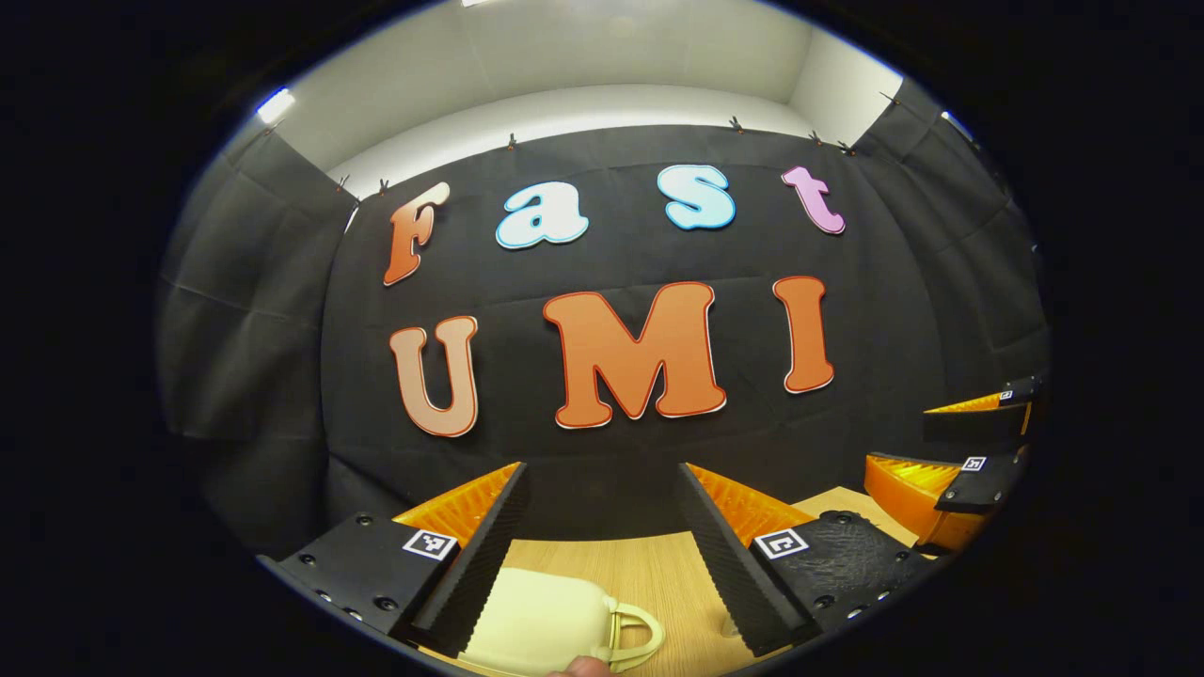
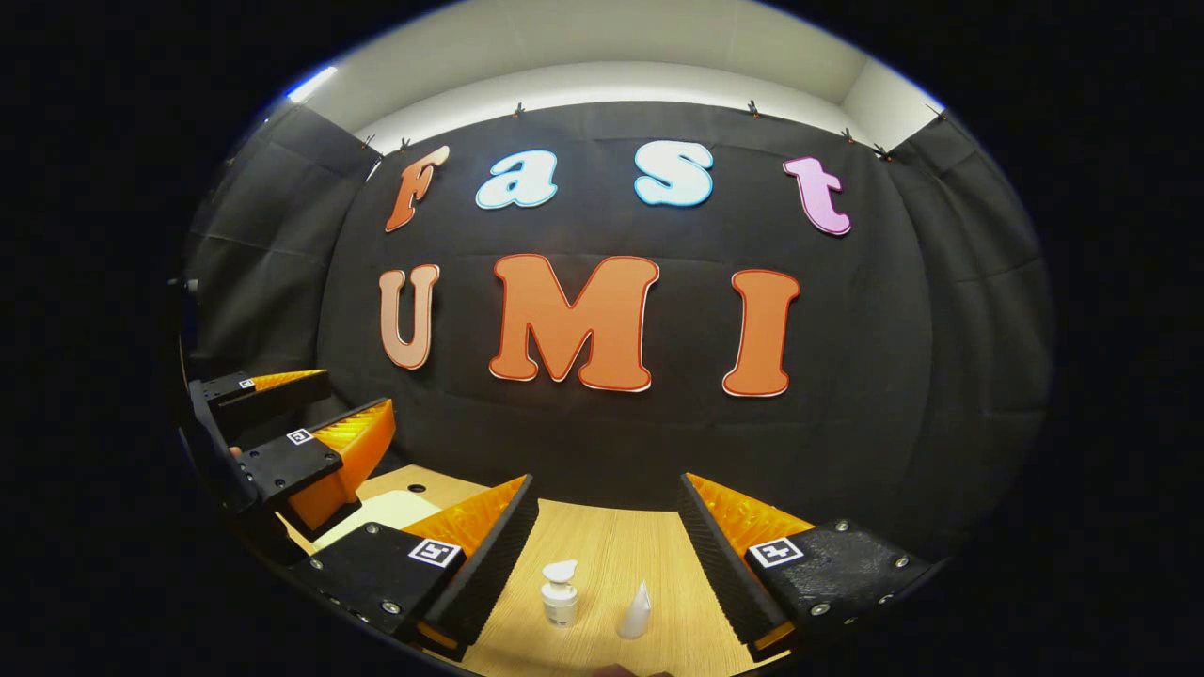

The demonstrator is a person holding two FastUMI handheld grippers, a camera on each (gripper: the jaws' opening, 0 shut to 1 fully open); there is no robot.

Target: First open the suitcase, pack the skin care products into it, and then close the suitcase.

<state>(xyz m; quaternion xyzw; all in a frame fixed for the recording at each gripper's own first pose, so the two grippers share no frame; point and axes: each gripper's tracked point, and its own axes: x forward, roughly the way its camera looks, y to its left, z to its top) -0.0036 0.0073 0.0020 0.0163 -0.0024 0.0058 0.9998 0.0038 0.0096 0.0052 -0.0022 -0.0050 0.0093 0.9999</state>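
The closed cream hard-shell suitcase [image 1: 541, 621] lies on the wooden counter [image 1: 658, 574] directly below the wide-open left gripper [image 1: 602, 555], handle toward the right. The right gripper [image 2: 607, 564], also wide, hovers over a small white pump bottle [image 2: 560, 592] and white cone-capped tube [image 2: 636, 611]. Left is nearer the case.

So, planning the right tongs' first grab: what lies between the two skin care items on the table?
Bare tabletop shows in the right gripper view: the pump bottle and the small cone-shaped tube stand apart.
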